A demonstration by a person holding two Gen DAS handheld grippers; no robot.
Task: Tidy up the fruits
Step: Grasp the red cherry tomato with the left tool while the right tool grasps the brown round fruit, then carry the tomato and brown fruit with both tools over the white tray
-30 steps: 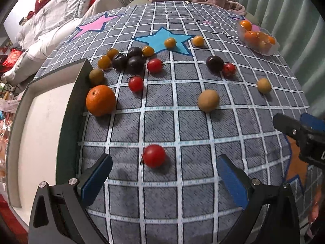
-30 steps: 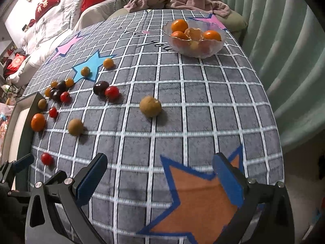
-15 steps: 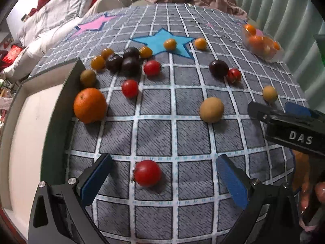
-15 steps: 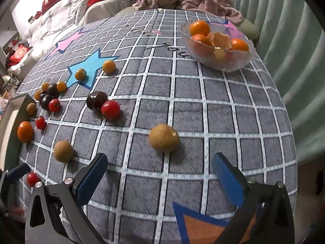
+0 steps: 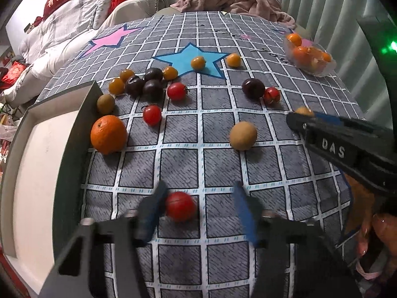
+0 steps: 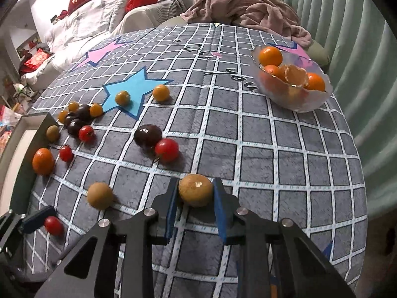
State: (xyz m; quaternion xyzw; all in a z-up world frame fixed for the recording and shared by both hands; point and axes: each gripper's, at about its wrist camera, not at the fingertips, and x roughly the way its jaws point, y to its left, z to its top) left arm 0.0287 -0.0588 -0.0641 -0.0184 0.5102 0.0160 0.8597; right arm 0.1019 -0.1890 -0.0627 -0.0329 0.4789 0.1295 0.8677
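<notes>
Both grippers, seen at the moment of closing on fruit. Half a second earlier we had held both pairs of jaws wide apart above the tablecloth [image 6: 285, 149]; here both had narrowed. Our right gripper [image 6: 196, 196] had its blue pads [image 6: 171, 203] pressed against either side of a brown round fruit [image 6: 196, 193], so we judged it clamped, the fruit not yet lifted from the cloth. Our left gripper [image 5: 198, 211] was blurred by motion: its left pad [image 5: 151, 213] touched a red tomato [image 5: 180, 209], while the right pad [image 5: 244, 213] stood apart from it, so the jaws were partly closed but not yet gripping.

The remaining fruit lay scattered on the cloth: an orange [image 5: 108, 134] against the wall of the grey tray [image 5: 82, 129], a second brown fruit [image 5: 243, 135] near the centre, dark plums [image 5: 146, 84] with small yellow fruits in a cluster beyond, and further tomatoes. A glass bowl [image 6: 297, 99] at the far right edge held oranges.

We took the change to mean that two pickups were beginning together, and that sorting was at an early stage, since the tray appeared to hold nothing.
</notes>
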